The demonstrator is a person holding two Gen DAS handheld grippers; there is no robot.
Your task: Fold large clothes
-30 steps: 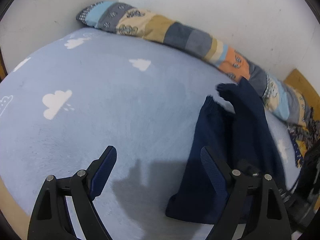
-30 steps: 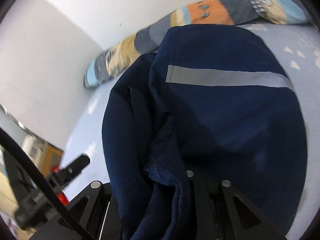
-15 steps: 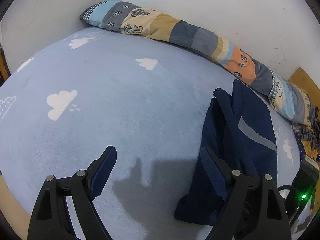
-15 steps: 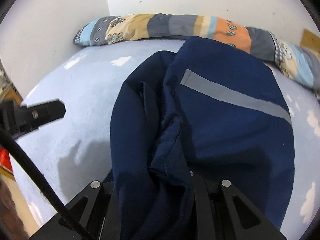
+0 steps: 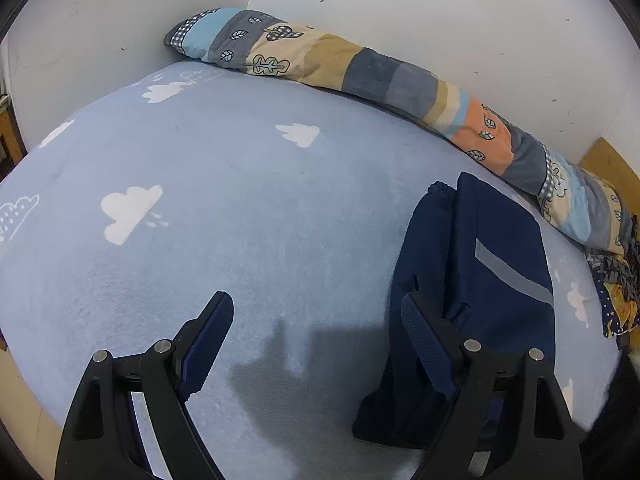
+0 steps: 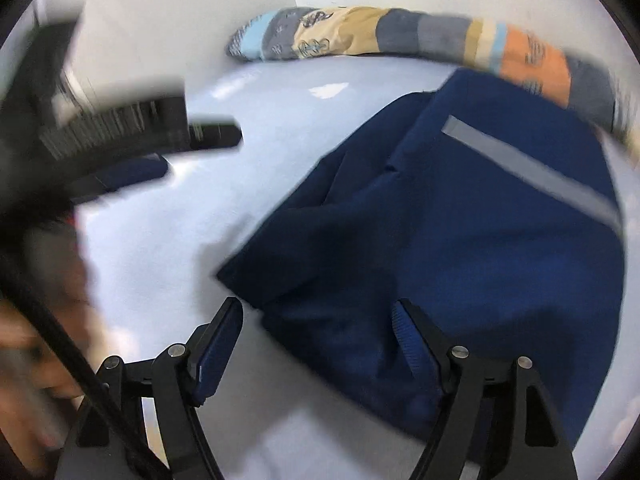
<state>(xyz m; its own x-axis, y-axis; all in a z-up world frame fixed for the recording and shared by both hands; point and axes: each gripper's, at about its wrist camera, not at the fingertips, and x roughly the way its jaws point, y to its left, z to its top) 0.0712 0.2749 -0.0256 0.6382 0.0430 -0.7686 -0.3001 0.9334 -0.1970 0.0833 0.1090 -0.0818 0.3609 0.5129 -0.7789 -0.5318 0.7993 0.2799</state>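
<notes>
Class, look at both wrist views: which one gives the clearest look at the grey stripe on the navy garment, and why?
The left wrist view: the grey stripe is sharp there, running across the folded navy garment on the blue bedspread. The right wrist view shows the stripe larger and closer, but smeared by motion blur.

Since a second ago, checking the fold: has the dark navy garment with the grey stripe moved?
Yes. The navy garment settled lower, away from the patchwork bolster.
</notes>
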